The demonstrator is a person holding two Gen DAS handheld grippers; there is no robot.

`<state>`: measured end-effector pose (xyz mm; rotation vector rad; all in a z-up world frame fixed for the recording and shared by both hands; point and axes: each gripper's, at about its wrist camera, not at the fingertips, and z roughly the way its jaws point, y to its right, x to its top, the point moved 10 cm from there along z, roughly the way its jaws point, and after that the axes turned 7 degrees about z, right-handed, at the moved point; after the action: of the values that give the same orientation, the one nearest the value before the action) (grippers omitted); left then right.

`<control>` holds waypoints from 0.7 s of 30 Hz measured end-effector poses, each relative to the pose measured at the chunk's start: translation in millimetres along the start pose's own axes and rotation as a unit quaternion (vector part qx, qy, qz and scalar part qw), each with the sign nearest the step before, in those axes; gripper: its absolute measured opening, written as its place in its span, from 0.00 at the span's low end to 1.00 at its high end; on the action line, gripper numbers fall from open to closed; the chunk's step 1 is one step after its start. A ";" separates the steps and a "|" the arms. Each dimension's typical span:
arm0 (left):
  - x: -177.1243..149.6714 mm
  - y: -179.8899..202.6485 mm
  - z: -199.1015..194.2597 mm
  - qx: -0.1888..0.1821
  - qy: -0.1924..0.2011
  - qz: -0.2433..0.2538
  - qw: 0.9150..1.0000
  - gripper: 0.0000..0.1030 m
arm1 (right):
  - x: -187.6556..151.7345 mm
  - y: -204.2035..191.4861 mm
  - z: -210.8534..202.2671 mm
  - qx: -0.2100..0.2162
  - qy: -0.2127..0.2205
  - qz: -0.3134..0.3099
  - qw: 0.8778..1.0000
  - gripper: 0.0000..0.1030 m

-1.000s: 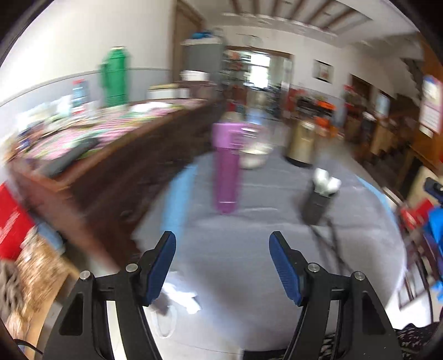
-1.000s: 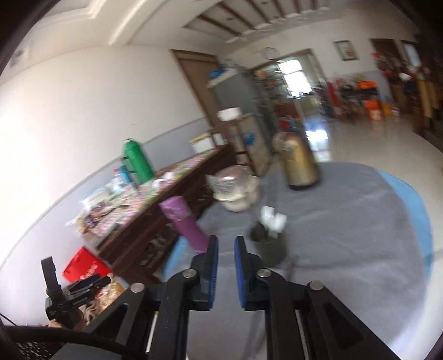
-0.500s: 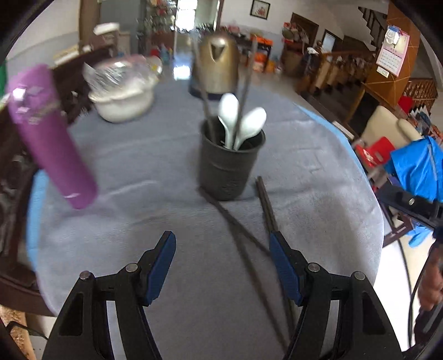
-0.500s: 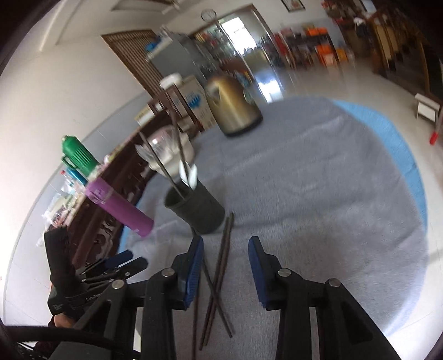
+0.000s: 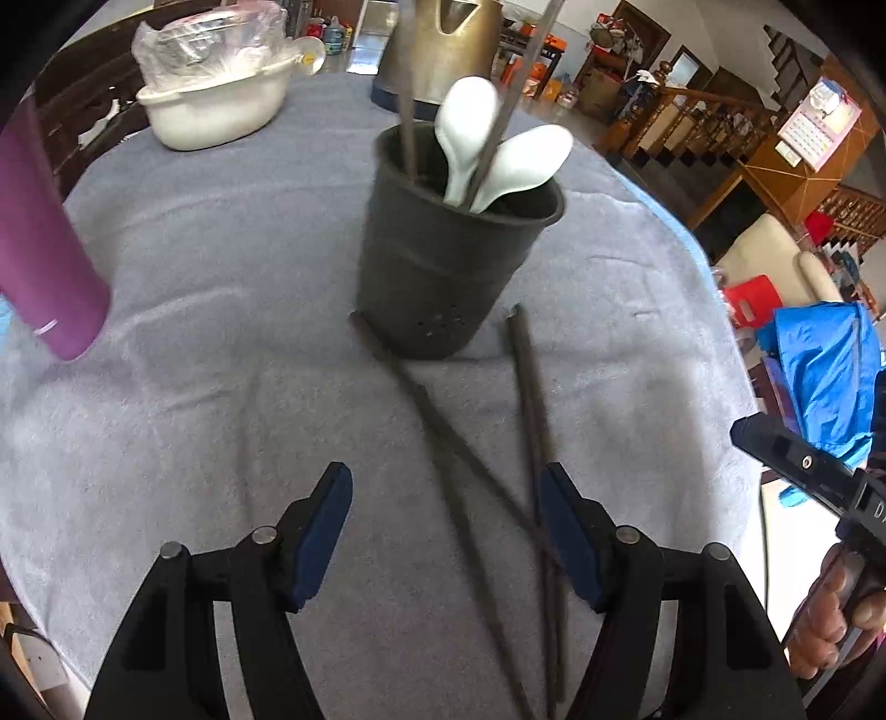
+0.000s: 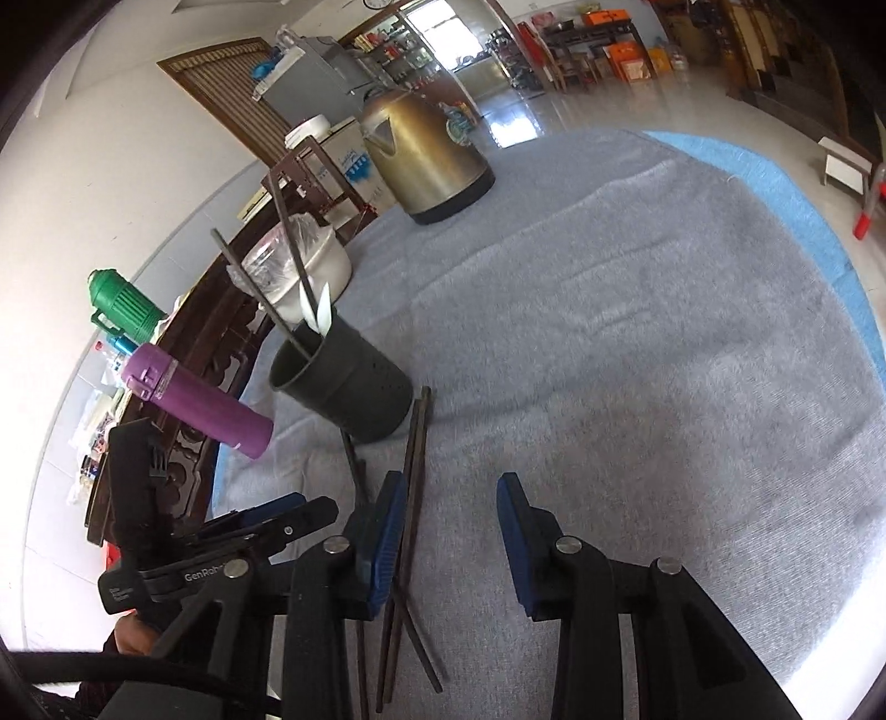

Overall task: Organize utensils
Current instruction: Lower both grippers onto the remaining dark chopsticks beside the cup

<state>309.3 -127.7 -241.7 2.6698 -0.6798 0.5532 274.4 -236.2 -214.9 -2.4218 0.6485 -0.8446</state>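
Both tongs (image 5: 443,531) (image 6: 448,531) gape empty near the black holder (image 5: 448,249) holding 2 white spoons (image 5: 498,149) and chopsticks (image 5: 407,83).

A lived-in home dining area is indicated by a cloth-covered round table (image 6: 637,332), an electric kettle (image 6: 426,160), a wooden staircase railing (image 5: 703,116), and a wall calendar (image 5: 819,124).

Loose chopsticks (image 5: 526,410): near ends run under the left tool (image 5: 446,531) and off the bottom edge; count where they cross cannot be told.
Chopsticks standing in the black holder (image 5: 443,260): tops cut off by the top edge; lower ends hidden inside.
Purple bottle (image 5: 39,243): cap cut off at left.
Gold kettle (image 5: 443,50): upper part out of frame.
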 end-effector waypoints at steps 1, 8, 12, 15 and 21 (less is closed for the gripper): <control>-4.4 -2.4 -1.0 0.004 -0.004 -0.001 1.000 0.65 | -2.0 -0.5 2.0 0.002 -0.003 -0.001 1.000 0.36; -30.3 2.3 -4.0 -0.002 -0.020 -0.002 1.000 0.64 | -19.0 -14.0 16.6 0.014 -0.026 -0.004 1.000 0.36; -27.2 5.9 3.4 0.002 -0.023 0.014 1.000 0.50 | -25.0 -15.5 8.7 0.012 -0.022 -0.004 1.000 0.36; -23.6 5.6 10.7 -0.004 -0.029 0.012 0.999 0.44 | -25.2 -12.5 -3.6 0.009 -0.008 -0.004 1.000 0.36; -13.1 11.1 27.4 -0.002 -0.042 0.026 0.999 0.21 | -28.7 -5.4 -14.5 0.010 -0.005 0.006 1.000 0.36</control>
<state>300.9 -142.9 -268.9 2.6902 -0.7757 0.4554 246.2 -219.8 -214.2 -2.4006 0.6460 -0.8301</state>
